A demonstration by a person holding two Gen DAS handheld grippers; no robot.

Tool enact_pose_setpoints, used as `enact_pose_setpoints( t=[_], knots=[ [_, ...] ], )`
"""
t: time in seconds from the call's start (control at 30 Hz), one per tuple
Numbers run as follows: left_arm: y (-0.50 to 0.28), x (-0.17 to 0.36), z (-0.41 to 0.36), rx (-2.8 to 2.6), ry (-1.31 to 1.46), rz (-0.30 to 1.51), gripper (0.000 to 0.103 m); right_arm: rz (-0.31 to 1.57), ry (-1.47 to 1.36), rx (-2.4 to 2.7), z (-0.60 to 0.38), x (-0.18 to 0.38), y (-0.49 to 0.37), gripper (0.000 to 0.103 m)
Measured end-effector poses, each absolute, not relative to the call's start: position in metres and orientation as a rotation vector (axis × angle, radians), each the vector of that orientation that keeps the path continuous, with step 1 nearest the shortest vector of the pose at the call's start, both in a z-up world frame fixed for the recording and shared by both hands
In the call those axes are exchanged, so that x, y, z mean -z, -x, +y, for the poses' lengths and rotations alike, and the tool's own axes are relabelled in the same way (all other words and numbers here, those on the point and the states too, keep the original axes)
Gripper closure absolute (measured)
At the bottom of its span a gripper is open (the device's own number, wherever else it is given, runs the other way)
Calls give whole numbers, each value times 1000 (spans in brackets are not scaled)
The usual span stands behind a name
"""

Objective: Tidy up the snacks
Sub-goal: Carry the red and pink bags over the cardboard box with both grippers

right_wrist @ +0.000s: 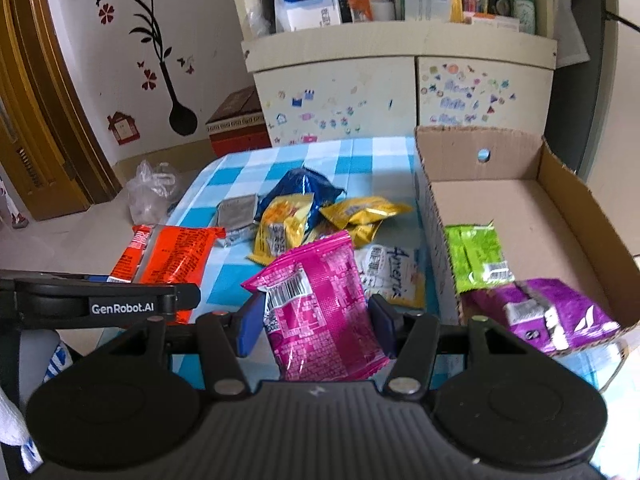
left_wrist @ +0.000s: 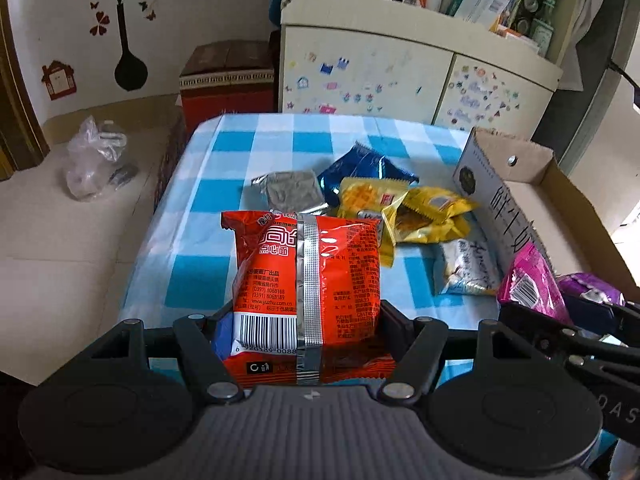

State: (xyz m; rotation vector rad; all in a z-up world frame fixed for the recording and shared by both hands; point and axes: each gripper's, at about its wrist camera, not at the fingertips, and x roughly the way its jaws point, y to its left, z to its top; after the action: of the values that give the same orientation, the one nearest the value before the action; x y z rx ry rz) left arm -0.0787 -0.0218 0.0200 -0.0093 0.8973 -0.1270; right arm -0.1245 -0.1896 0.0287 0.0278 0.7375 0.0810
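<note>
Left gripper (left_wrist: pixel 300 320) is clamping the red packet (left_wrist: pixel 308 280) above the worktop (left_wrist: pixel 200 168) | loose snacks (right_wrist: pixel 304 208) are lying mid-worktop, unsorted | right gripper (right_wrist: pixel 312 320) is gripping the pink packet (right_wrist: pixel 320 300) | cardboard box (right_wrist: pixel 560 208) is holding green packet (right_wrist: pixel 476 256) and purple packet (right_wrist: pixel 560 312); most remain.

Left gripper (left_wrist: pixel 306 320): jaws clamped on red snack packet (left_wrist: pixel 308 280), barcode side up. Blue-checked tablecloth (left_wrist: pixel 240 152): grey foil packet (left_wrist: pixel 290 192), blue packet (left_wrist: pixel 360 168), yellow packets (left_wrist: pixel 404 212), white packet (left_wrist: pixel 470 268). Right edge: cardboard box (left_wrist: pixel 520 184); pink packet (left_wrist: pixel 532 280) in right gripper (left_wrist: pixel 560 320).
</note>
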Motion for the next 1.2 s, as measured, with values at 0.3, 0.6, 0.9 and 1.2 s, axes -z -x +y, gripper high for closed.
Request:
enact_pose_setpoints(
  t=[0.3,0.6,0.9,1.2],
  knots=[
    [78,-34,-42,144,1,873,29,687,-66,-52,-210,-49,126,46],
    [74,-48,-67,184,7,854,29,627,-129,1,-240,-70,131,46],
    [64,-57,-100,239,0,842,29,579,-153,52,-266,-87,134,46],
    [52,-64,-142,306,5,836,29,548,-230,130,-299,-98,138,46]
  ],
)
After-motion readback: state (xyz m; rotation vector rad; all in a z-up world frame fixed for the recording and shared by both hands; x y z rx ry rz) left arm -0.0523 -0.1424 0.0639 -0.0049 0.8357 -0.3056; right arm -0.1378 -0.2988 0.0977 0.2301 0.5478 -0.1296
